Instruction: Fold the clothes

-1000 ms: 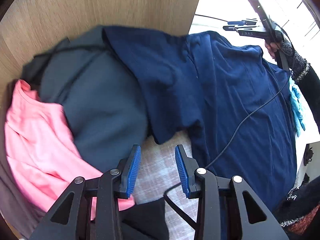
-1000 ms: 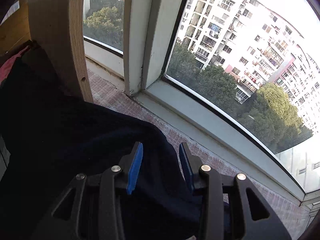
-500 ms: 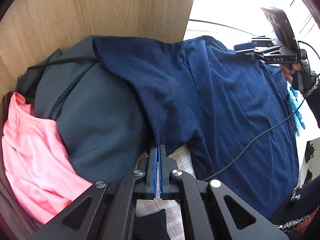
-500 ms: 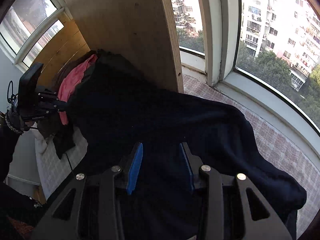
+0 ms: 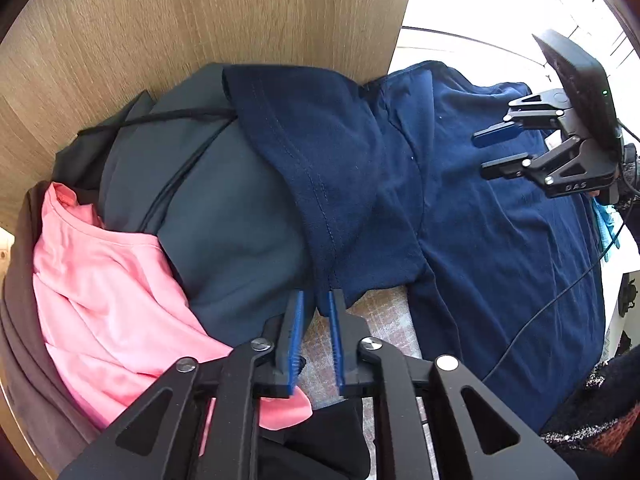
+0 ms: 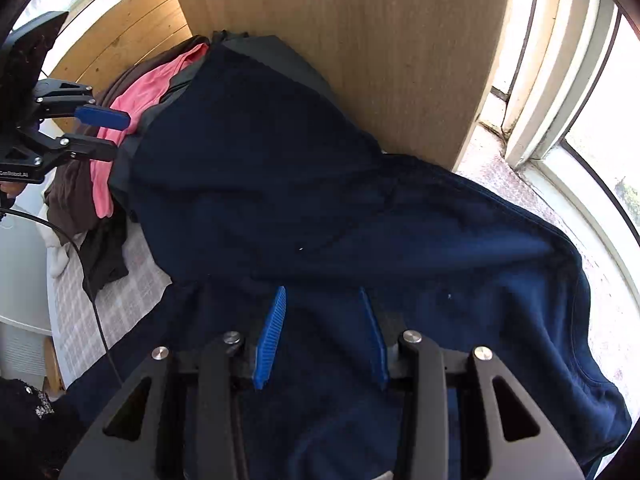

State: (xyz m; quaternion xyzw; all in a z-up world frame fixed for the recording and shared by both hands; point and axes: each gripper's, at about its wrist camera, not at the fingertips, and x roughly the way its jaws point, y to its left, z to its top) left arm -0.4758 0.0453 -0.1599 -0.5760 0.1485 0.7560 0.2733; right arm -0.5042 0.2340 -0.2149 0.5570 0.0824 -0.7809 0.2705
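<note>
Beside a wood panel (image 6: 360,40) and window (image 6: 592,100), both hand-held grippers gape narrowly, empty, over checked cloth (image 5: 384,312).

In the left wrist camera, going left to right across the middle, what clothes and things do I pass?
Brown garment → pink shirt → grey garment → navy shirt → right tool, above the shirt's far right edge.
</note>
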